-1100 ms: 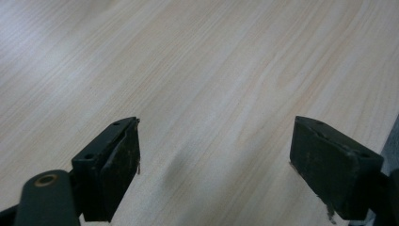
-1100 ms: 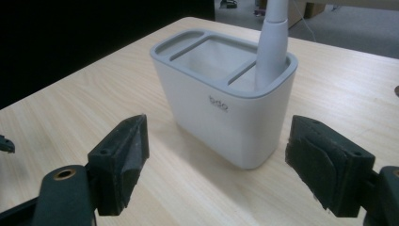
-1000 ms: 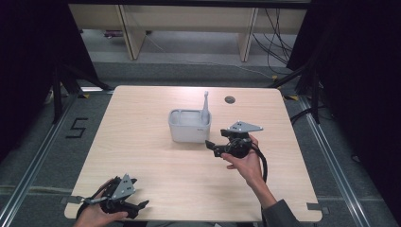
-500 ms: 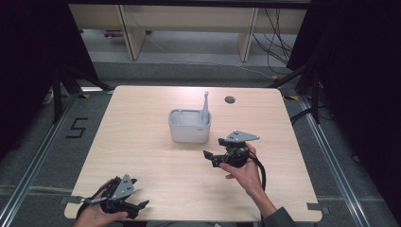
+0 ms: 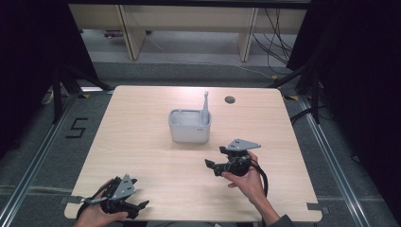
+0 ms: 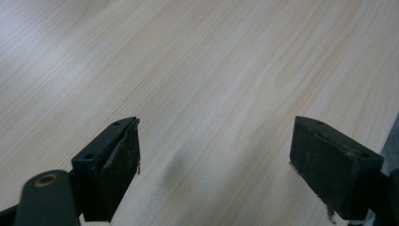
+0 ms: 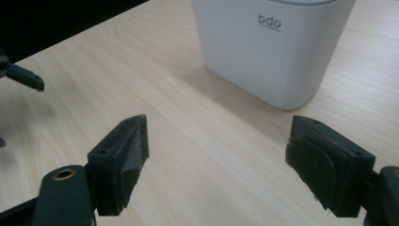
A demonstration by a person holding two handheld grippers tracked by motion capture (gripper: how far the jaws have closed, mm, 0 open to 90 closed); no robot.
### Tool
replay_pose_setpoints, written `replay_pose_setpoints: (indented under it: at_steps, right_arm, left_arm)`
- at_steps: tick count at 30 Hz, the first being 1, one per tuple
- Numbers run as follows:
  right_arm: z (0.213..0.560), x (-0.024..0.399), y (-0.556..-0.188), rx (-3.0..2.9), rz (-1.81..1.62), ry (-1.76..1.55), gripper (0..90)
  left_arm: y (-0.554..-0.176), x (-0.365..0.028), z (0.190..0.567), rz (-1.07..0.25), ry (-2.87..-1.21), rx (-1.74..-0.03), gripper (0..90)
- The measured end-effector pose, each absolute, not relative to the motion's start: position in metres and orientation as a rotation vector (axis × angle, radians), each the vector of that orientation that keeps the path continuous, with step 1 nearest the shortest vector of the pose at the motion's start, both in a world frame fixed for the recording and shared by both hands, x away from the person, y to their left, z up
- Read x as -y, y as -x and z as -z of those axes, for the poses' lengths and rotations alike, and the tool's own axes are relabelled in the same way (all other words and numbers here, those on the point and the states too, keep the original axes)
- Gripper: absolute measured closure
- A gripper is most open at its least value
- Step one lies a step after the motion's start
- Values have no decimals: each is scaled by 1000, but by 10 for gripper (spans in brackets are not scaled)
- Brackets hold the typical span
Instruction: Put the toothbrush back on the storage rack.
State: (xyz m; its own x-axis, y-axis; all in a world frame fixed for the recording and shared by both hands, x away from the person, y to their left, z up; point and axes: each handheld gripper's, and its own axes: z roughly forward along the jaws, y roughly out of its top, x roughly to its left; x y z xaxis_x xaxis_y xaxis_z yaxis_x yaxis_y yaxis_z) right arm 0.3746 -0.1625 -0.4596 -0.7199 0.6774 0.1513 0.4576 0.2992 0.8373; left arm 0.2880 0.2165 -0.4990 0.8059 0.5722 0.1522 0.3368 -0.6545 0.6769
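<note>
Spreading wide under everything, your pale wood bench [image 5: 142, 142] carries a white plastic tub [image 5: 189, 126] near its middle, with a slim grey toothbrush-like tool [image 5: 205, 105] standing upright in the tub's far right corner; both look light, rigid and smooth, so I'd take the tub by its rim or wall and the tool by its stem. You hold your right gripper [image 5: 213, 166] just short of the tub, pointing left, jaws wide apart and empty. Your left gripper [image 5: 137, 206] rests low at the bench's near left corner, jaws likewise spread on nothing.
</note>
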Motion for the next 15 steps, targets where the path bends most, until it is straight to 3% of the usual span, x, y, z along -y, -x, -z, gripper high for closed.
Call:
replay_pose_setpoints:
  at_steps: [15]
  right_arm:
    - [474, 158, -352, -2429, -1378, -1074, 182]
  left_arm:
    - [-288, -216, 499, -466, -2333, -666, 163]
